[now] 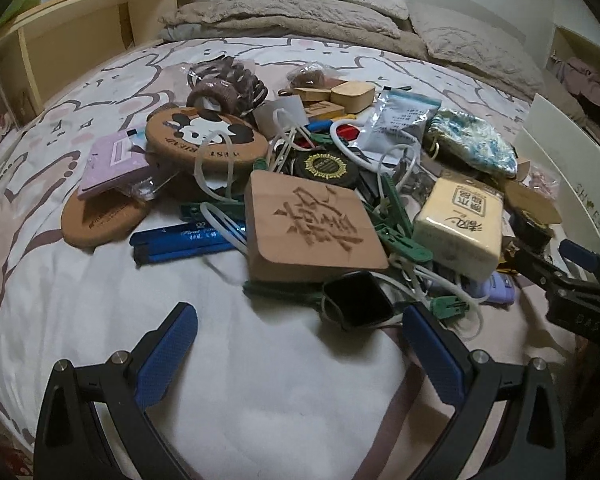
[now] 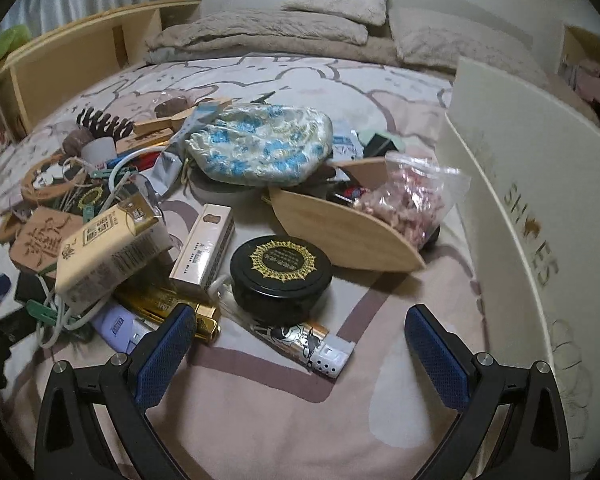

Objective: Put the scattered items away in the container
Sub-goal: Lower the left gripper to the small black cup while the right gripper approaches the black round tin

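Note:
A pile of small items lies on the bed. In the left wrist view my left gripper point(image 1: 298, 330) is open and empty, just short of a black smartwatch point(image 1: 358, 300) and a carved wooden block point(image 1: 314, 228). A cream tissue pack point(image 1: 460, 226) lies to the right. In the right wrist view my right gripper point(image 2: 300, 334) is open and empty, its tips around a patterned lighter point(image 2: 306, 340) below a black round tin point(image 2: 281, 272). The white box point(image 2: 528, 208) marked SHOES stands at the right. My right gripper also shows in the left wrist view point(image 1: 572, 264).
A blue floral pouch point(image 2: 260, 148), a wooden fan-shaped piece point(image 2: 340, 228) and a bag of pink sweets point(image 2: 408, 204) lie behind the tin. Blue pens point(image 1: 188, 240), a panda coaster point(image 1: 206, 136) and green clips point(image 1: 400, 236) are in the pile. Pillows point(image 1: 360, 12) and a wooden shelf point(image 1: 80, 40) lie beyond.

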The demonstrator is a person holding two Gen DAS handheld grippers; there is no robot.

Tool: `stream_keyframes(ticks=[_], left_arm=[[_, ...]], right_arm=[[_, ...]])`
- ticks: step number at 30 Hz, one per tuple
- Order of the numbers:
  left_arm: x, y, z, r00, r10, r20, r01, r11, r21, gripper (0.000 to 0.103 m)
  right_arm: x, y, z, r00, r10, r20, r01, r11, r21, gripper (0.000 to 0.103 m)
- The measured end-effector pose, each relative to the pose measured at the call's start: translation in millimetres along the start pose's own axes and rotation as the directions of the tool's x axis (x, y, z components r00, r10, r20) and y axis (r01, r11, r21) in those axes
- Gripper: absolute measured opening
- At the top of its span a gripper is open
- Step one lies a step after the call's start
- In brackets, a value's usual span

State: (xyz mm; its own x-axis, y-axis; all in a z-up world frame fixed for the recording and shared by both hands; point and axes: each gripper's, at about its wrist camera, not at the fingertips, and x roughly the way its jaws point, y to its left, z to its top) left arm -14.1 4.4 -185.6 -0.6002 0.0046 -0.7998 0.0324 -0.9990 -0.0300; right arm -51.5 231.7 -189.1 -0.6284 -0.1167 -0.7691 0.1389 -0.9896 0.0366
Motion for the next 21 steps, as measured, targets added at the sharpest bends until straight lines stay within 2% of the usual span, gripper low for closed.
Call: stream_keyframes(ticks=[3, 9, 13, 17, 19, 21], left_arm=[[0.6, 1.4, -1.5, 1.0, -0.003, 0.008, 0.003, 1.0, -0.01, 0.103], [2.8, 6.0, -2.4, 1.0, -0.007, 0.009, 0.008, 0.999, -0.031, 0.103], [4.8, 7.1, -2.2, 1.0, -0.013, -0.008, 0.013, 0.999, -0.037, 0.103], [1.9, 9.8, -2.2, 0.999, -0.035, 0.002, 0.035, 0.998, -0.055, 0.103], [0.2, 11.0, -1.5, 0.999, -0.042, 0.009, 0.043, 0.997, -0.066, 0.101], [-3.6, 11.4, -1.1, 0.999, -0.05, 0.023, 0.051, 0.996, -0.07, 0.094]], right_arm=[[0.8, -3.1, -2.0, 1.0, 0.017, -0.005, -0.017, 1.0, 0.024, 0.103], [0.0, 2.3, -5.0, 0.999, 0.022, -0.028, -0.022, 1.0, 0.003, 0.103], [3.4, 14.1, -8.7, 0.999, -0.033, -0.032, 0.031, 0.997, -0.067, 0.103], [4.6, 11.8, -9.8, 0.999, -0.023, -0.034, 0.021, 0.998, -0.058, 0.103], [5.1, 11.6, -9.5, 0.999, -0.021, -0.033, 0.019, 0.998, -0.057, 0.103], [5.6, 11.8, -9.3, 0.999, -0.026, -0.031, 0.024, 0.998, -0.061, 0.103]])
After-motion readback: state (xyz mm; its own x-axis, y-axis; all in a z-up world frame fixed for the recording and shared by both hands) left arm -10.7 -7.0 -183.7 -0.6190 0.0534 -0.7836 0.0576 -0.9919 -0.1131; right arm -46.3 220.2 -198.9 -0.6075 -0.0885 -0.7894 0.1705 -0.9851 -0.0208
